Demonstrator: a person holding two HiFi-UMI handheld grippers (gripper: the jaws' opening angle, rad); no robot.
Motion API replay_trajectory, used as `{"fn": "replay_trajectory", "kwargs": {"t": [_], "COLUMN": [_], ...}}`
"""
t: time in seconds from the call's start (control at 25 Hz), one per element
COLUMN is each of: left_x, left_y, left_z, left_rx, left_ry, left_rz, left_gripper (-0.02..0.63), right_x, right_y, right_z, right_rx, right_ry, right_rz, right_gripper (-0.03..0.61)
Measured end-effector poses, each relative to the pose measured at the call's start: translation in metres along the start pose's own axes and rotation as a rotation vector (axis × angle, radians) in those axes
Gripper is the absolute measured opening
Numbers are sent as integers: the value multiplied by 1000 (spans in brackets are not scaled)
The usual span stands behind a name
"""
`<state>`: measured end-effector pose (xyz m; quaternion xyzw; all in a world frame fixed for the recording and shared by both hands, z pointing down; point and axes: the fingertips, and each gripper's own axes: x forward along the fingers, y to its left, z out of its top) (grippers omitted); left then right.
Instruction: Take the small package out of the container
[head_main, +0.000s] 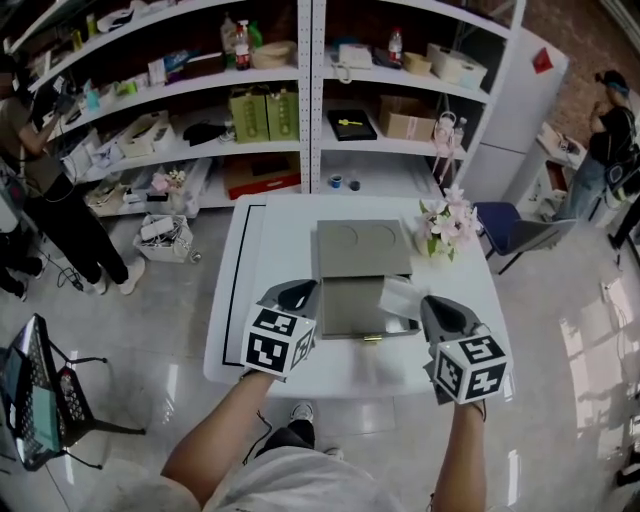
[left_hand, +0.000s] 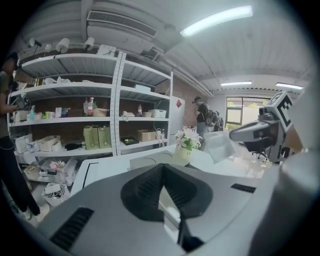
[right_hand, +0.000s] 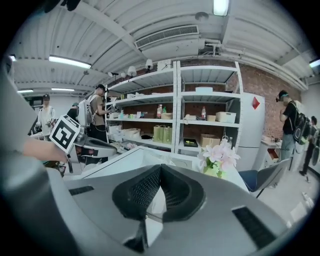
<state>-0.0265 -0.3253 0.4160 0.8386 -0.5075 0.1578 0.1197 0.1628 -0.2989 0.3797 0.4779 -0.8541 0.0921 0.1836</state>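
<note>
Head view: package (head_main: 400, 296), small, flat, translucent white, hangs over the right edge of the container (head_main: 350, 305), a flat grey box with its lid laid back on a white table (head_main: 275, 240). The right gripper (head_main: 432, 305) pinches it. Flowers (head_main: 445, 222) stand just behind, and the left gripper (head_main: 300, 292) sits by the box's left edge. Left gripper view: jaw tips together, nothing clearly between them. Right gripper view: ribbed black jaws clamped on the package.

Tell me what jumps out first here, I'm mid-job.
The right gripper holds the small package just above the open grey container in the middle of the white table. The left gripper rests shut at the container's left edge, and pink flowers stand to its right.
</note>
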Motion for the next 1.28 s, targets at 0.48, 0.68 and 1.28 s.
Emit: {"fn": "replay_trajectory", "kwargs": {"t": [0.48, 0.68, 1.28], "left_x": [-54, -64, -65], "left_y": [-9, -14, -14], "left_z": [-7, -10, -16], "left_rx": [-13, -7, -13], "left_ry": [-39, -47, -35], "left_rz": [98, 114, 142], "left_gripper": [2, 2, 0], "right_x": [-39, -47, -46], "right_y": [12, 16, 20], "right_z": [-8, -14, -18], "right_rx": [43, 44, 44], "right_ry": [-101, -104, -105], "right_rz": [-11, -8, 13], "right_gripper": [6, 6, 6]}}
